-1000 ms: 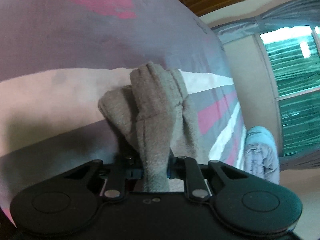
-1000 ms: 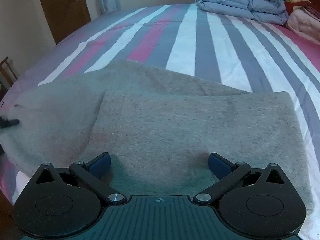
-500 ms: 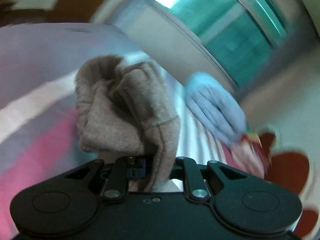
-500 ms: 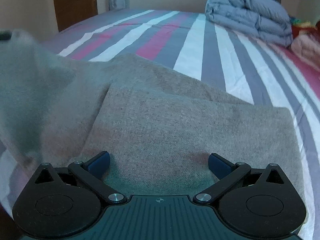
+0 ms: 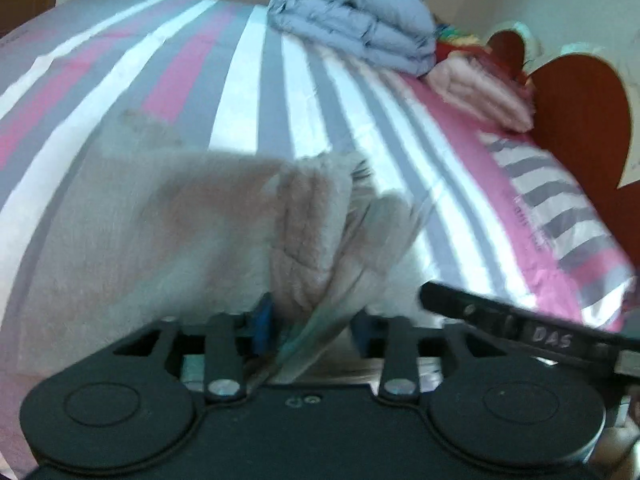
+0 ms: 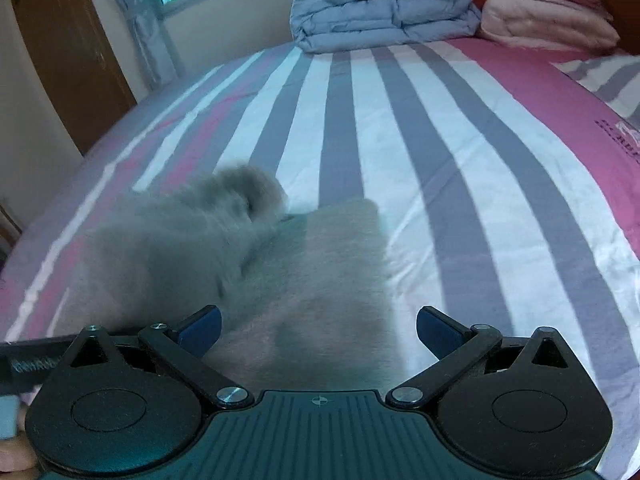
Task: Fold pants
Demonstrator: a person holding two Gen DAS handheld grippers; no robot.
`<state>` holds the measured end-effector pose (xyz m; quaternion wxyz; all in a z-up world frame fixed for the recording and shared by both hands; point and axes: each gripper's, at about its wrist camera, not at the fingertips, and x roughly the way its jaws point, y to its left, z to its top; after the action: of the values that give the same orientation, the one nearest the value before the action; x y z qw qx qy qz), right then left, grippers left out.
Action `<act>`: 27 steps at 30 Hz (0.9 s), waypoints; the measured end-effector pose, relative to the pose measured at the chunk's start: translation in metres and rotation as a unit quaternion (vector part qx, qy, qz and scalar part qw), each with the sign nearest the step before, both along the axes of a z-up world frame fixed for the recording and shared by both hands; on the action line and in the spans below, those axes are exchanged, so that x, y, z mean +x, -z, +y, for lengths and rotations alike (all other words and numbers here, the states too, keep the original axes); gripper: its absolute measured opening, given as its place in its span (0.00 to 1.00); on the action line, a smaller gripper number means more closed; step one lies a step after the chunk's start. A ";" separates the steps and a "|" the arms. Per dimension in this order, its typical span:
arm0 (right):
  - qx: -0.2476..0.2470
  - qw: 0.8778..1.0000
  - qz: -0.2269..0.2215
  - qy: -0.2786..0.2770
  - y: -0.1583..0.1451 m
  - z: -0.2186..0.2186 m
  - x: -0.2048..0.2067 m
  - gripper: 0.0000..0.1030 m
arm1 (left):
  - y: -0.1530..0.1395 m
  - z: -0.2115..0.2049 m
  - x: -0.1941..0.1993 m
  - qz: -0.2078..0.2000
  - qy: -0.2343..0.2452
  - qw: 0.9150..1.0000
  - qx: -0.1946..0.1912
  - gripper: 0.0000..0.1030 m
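Observation:
The grey fleece pants [image 5: 160, 232] lie on the striped bed. My left gripper [image 5: 310, 320] is shut on a bunched end of the pants [image 5: 308, 232], held over the folded part; the view is blurred. In the right wrist view the pants [image 6: 320, 280] lie just ahead, with the carried bunch [image 6: 224, 216] blurred above their left side. My right gripper [image 6: 318, 324] is open and empty, low over the near edge of the pants. Part of the right gripper [image 5: 532, 332] shows at the lower right of the left wrist view.
A folded blue-grey duvet [image 6: 380, 4] and a stack of pink bedding [image 6: 548, 16] sit at the far end of the bed [image 6: 440, 140]. A red-brown headboard [image 5: 576, 128] stands at the right. A wooden door [image 6: 68, 52] and a window are at the left.
My left gripper has swung the held end of the pants across from the left and over the folded part. My right gripper has stayed open and shifted right along the pants.

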<state>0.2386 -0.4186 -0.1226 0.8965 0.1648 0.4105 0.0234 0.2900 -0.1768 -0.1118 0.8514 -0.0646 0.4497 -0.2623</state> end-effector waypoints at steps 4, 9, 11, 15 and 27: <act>0.090 0.996 -0.004 -0.004 -0.006 -0.011 0.000 1.00 | -0.022 0.011 -0.013 -0.043 -0.030 0.999 0.001 0.70; 0.135 0.991 0.007 -0.005 -0.011 -0.008 0.000 1.00 | -0.025 0.024 -0.015 -0.047 -0.076 0.996 0.016 0.70; 0.140 0.990 0.029 -0.008 -0.007 -0.001 0.004 1.00 | -0.018 0.039 -0.007 -0.029 -0.109 0.994 0.015 0.70; 0.132 0.989 0.071 0.000 0.007 0.013 0.010 1.00 | -0.004 0.071 0.002 -0.011 -0.166 0.986 0.032 0.70; 0.099 0.995 0.027 0.007 -0.003 0.051 0.019 0.48 | 0.026 0.088 0.007 0.021 -0.178 0.983 0.039 0.70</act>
<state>0.2576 -0.3678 -0.1194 0.8646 0.2558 0.4291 0.0533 0.2966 -0.0885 -0.1379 0.8767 -0.1158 0.4588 -0.0871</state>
